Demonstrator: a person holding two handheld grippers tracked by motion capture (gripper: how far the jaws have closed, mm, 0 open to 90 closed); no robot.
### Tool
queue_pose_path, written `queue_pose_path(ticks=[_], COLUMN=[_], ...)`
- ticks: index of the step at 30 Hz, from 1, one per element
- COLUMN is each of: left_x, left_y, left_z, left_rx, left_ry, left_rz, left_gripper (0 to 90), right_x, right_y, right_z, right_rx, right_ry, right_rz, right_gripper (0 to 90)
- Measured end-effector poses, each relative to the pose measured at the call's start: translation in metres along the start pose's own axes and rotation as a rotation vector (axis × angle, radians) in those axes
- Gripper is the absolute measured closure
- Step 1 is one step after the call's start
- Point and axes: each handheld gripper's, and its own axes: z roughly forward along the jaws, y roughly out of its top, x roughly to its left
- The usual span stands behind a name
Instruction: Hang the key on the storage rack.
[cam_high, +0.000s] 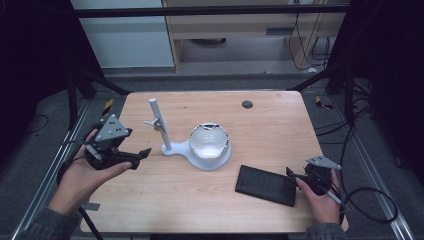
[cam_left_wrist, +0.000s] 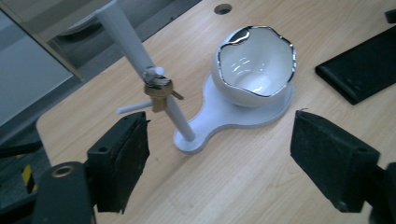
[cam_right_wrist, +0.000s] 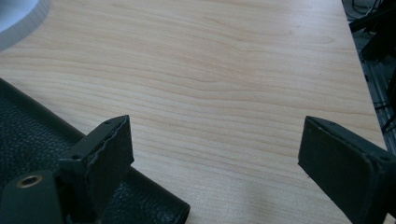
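Note:
A white stand (cam_high: 161, 126) rises from a flat white base (cam_left_wrist: 219, 116) in the middle of the wooden table (cam_high: 280, 130). A white bowl (cam_high: 209, 141) with a wavy silver rim rests on that base. A brass key (cam_left_wrist: 159, 88) hangs on a small peg of the post. My left gripper (cam_high: 140, 157) is held to the left of the stand, jaws open and pointing at it, with nothing between them (cam_left_wrist: 219, 158). My right gripper (cam_high: 292, 175) is open at the right end of a flat black leather case (cam_high: 265, 185), its left jaw over the case's edge (cam_right_wrist: 28, 135).
A round hole (cam_high: 247, 104) sits near the table's far edge. Metal frame rails run along both sides of the table. Cables lie on the floor at the right (cam_high: 375, 200).

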Motion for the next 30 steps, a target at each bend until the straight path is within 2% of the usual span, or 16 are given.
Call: queue_pose_path(ticks=[5, 6, 9, 13, 17, 22, 27, 30], left_x=[-0.022, -0.026, -0.037, -0.055, -0.068, -0.08, -0.094, -0.103], left_y=[-0.014, -0.016, -0.022, -0.03, -0.035, -0.038, -0.039, -0.038], left_z=[0.005, 0.006, 0.012, 0.025, 0.041, 0.061, 0.085, 0.1], left_rx=[-0.033, -0.038, -0.04, -0.043, -0.029, -0.013, 0.024, 0.036], left_ry=[-0.042, -0.046, -0.063, -0.11, -0.149, -0.201, -0.235, -0.262], left_rz=[0.01, 0.026, 0.038, 0.035, 0.045, 0.02, 0.047, 0.056], left_gripper=[15.5, 15.5, 15.7, 18.2, 22.9, 30.9, 38.9, 48.7], right_x=[0.004, 0.006, 0.01, 0.016, 0.02, 0.023, 0.027, 0.028], right_y=[-0.001, -0.001, -0.002, -0.003, -0.005, -0.006, -0.007, -0.007], right_z=[-0.008, -0.011, -0.014, -0.018, -0.023, -0.028, -0.031, -0.031], right_rx=[-0.026, -0.03, -0.043, -0.049, -0.061, -0.077, -0.088, -0.09], right_ry=[0.006, 0.004, 0.006, 0.013, 0.014, 0.015, 0.026, 0.035], right_rz=[-0.011, -0.016, -0.033, -0.058, -0.078, -0.101, -0.104, -0.112], right_gripper=[11.6, 12.1, 13.5, 15.2, 17.3, 18.3, 17.8, 17.5])
